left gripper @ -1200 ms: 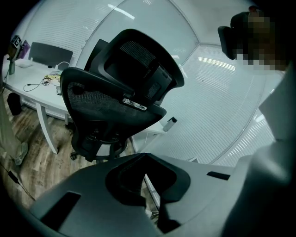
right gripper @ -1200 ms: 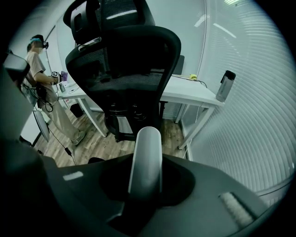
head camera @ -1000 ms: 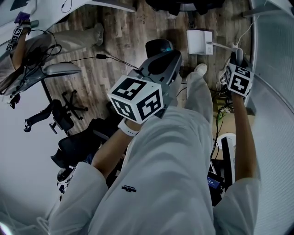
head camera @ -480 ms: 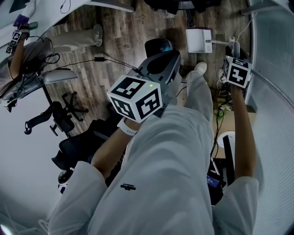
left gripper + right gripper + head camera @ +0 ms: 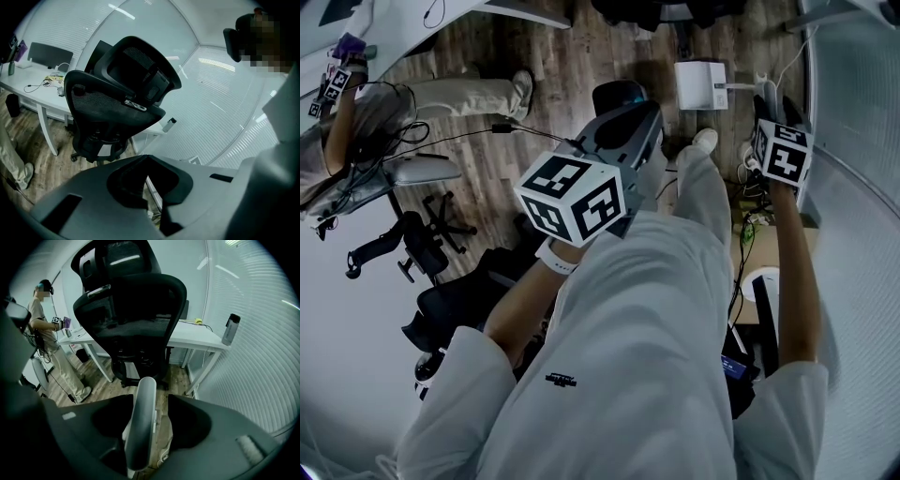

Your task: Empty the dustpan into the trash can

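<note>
In the right gripper view a pale grey dustpan handle (image 5: 140,423) stands between the jaws of my right gripper (image 5: 150,399). The jaws are opening and stand wide, with a gap showing beside the handle. In the head view the right gripper (image 5: 773,94) is at the upper right. A thin pale bar (image 5: 748,89) runs from it to a white boxy thing (image 5: 703,82) on the wood floor, and I cannot tell whether that is the pan or the can. My left gripper (image 5: 637,117) is held mid-picture, shut on nothing (image 5: 149,185).
A dark round container (image 5: 619,94) peeks out behind the left gripper. Black office chairs (image 5: 136,310) (image 5: 117,98) and white desks (image 5: 197,338) stand ahead. Cables and a shoe (image 5: 705,141) lie near my feet. Another person (image 5: 356,122) stands at the left. A blinds-covered glass wall (image 5: 862,234) is at the right.
The right gripper's jaws have spread apart around the handle and the gripper has edged slightly up the picture. The person at the left has shifted a leg. The left gripper stays put.
</note>
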Motion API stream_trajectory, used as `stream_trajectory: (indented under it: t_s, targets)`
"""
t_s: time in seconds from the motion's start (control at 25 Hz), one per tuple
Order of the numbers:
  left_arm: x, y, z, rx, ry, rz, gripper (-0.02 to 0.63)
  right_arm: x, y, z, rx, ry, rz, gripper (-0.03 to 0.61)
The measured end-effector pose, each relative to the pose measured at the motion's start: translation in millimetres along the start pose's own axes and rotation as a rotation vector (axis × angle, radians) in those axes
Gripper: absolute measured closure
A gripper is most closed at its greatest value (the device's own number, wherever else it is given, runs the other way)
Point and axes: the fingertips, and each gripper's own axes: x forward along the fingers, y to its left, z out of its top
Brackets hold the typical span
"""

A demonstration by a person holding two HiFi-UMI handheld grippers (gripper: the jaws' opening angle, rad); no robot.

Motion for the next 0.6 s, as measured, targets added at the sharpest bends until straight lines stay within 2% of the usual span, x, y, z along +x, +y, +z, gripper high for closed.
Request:
stream_trajectory:
  t_s: [0.6]
  targets:
    - [-9.3,-13.3,8.3,0.022,-0.039,-0.029,0.607,-77.7,1.9,57.0,0.042,-0.191,0.053,0.350]
